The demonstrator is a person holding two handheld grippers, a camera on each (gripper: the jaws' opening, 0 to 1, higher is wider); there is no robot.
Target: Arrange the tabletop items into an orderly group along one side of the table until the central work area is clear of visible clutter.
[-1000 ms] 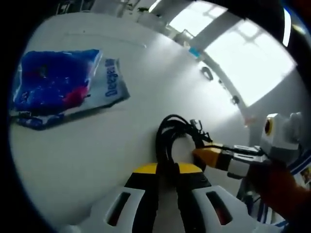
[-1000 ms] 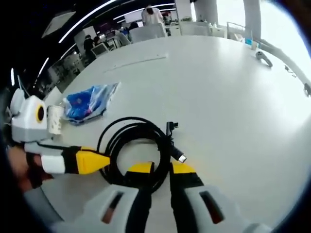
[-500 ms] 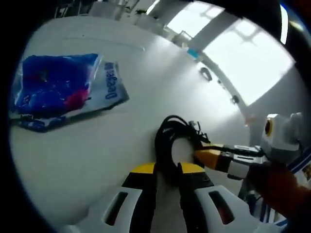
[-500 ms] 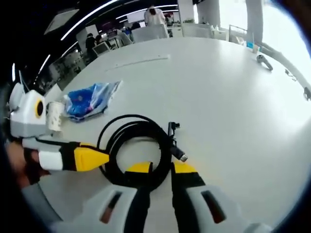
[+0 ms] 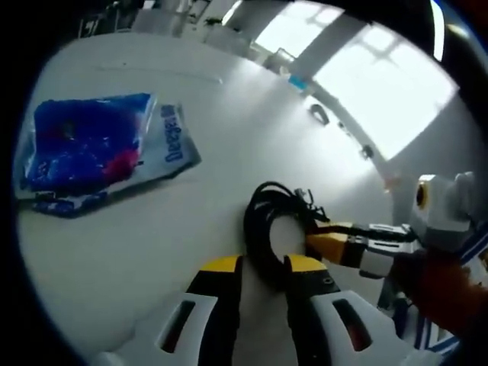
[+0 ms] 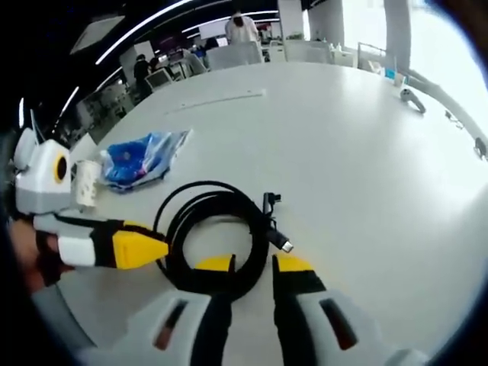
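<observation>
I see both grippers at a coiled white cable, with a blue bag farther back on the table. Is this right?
Not quite: the cable is black, as the right gripper view shows. The rest holds: both the left gripper and right gripper are at it, and the blue bag lies farther back on the table.

Your left claw points forward with its yellow-tipped jaws parted by a gap. Your right claw has its jaws apart too. Each claw enters the other's view from the side, tips nearly meeting, and your hand grips the right one's handle.
</observation>
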